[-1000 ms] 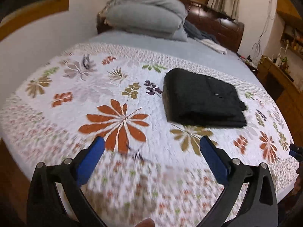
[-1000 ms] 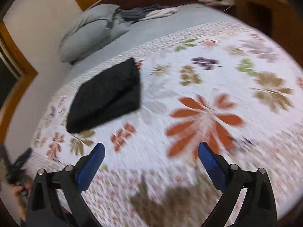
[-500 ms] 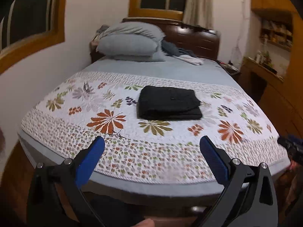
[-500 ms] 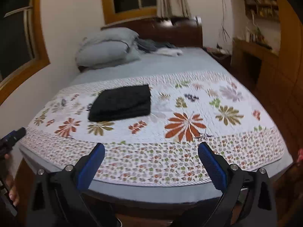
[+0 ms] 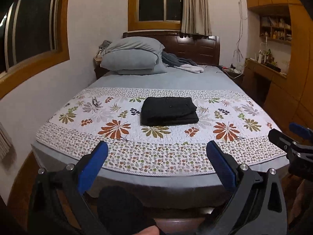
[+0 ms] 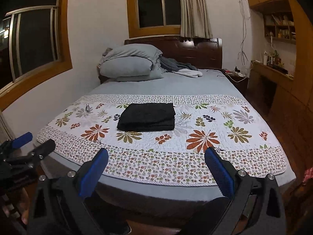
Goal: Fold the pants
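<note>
Black pants (image 5: 169, 111) (image 6: 147, 117) lie folded in a neat rectangular stack on the floral quilt (image 5: 121, 152) (image 6: 215, 166), about mid-bed. My left gripper (image 5: 156, 149) is open and empty, held back beyond the foot of the bed, far from the pants. My right gripper (image 6: 156, 152) is open and empty too, equally far back. Each gripper shows at the edge of the other's view: the right gripper (image 5: 293, 137) in the left wrist view, the left gripper (image 6: 29, 143) in the right wrist view.
Grey pillows (image 5: 131, 56) and a rumpled grey blanket (image 5: 180, 63) lie at the dark wooden headboard (image 5: 195, 47). A wooden desk with shelves (image 5: 273, 58) lines the right wall. Windows sit on the left and back walls. The wood floor (image 6: 279, 121) runs beside the bed.
Both grippers have pulled back from just above the quilt to beyond the foot of the bed, so the whole bed shows. The folded pants have not moved.
</note>
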Available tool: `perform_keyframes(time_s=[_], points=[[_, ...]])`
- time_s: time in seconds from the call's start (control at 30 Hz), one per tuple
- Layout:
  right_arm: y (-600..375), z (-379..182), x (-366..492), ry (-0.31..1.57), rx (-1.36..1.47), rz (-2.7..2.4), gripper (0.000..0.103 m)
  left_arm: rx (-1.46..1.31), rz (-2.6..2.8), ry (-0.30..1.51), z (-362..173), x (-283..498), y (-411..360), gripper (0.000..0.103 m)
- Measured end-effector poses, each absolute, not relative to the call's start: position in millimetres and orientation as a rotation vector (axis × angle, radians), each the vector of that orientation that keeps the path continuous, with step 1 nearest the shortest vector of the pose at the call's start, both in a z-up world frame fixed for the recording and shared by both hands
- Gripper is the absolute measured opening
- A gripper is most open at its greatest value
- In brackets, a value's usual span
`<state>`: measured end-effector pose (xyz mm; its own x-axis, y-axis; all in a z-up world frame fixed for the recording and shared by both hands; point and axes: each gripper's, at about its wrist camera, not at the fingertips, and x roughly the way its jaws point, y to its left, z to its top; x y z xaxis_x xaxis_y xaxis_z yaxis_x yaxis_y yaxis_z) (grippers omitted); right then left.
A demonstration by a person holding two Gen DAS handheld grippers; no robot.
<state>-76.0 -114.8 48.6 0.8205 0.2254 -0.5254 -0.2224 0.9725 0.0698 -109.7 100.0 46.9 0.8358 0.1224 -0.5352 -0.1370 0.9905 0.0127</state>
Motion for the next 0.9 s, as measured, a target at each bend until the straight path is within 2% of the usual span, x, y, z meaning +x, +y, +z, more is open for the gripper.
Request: perform_keyframes(time_s=[0.9], points=[[-93.5, 51.6, -86.6, 0.561, -0.009, 0.270, 0.099, -0.069, 0.111, 0.545, 53.3, -123.4, 106.7, 0.100]])
